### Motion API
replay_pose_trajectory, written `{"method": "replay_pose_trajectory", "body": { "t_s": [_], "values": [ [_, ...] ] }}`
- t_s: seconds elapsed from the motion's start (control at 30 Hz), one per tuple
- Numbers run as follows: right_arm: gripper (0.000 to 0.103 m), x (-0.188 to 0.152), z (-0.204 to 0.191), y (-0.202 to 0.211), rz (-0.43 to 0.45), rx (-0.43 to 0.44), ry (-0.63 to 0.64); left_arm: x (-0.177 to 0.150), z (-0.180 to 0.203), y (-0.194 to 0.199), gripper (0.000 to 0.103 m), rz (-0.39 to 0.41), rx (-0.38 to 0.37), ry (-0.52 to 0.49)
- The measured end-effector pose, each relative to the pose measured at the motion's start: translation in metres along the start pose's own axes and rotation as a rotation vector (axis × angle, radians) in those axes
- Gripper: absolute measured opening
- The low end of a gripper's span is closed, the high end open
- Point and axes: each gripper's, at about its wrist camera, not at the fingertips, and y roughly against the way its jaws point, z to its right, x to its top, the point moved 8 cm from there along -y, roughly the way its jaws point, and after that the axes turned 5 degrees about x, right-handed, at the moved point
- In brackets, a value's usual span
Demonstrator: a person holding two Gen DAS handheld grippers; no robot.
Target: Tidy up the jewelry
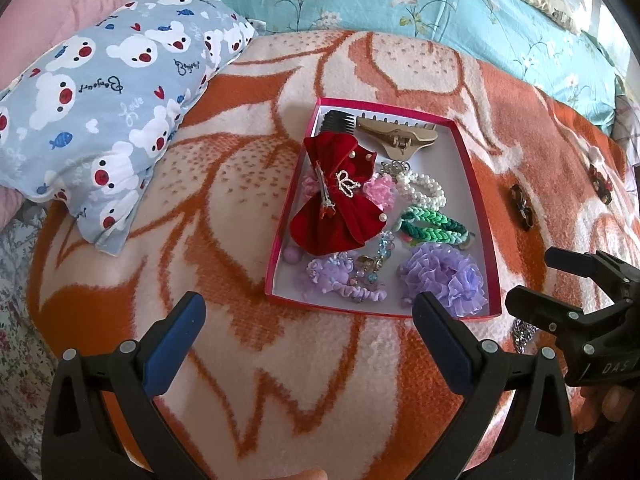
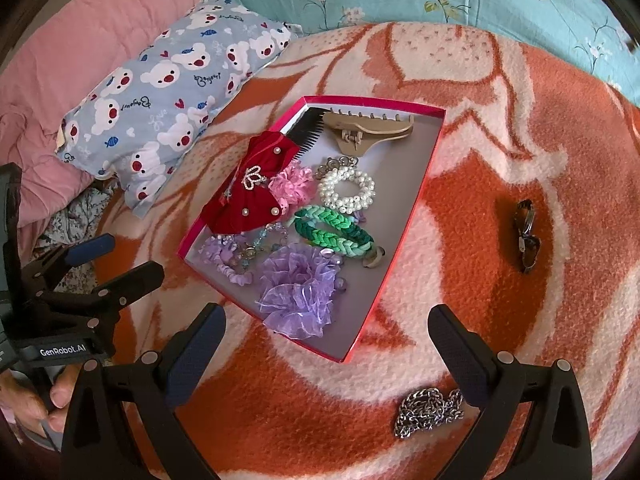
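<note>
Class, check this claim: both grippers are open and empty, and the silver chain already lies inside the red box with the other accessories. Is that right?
Not quite. The silver chain is not in the red box; it lies on the orange blanket outside it, near the right gripper, as the right wrist view shows. The rest holds: the left gripper and the right one are both open and empty.

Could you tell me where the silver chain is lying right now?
In the right wrist view the silver chain lies bunched on the orange blanket, outside the red box, just off its near corner and beside the right gripper's right finger.
</note>
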Motion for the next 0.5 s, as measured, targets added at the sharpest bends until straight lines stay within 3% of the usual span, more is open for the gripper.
{"method": "replay_pose_trajectory", "body": {
  "t_s": [0.5],
  "values": [
    [0.102,0.0026,0.0034,0.0033,0.008,-0.003,-0.005,0.0022,-0.0005,0.0028,0.103,0.009,0.010,-0.003]
  ]
}}
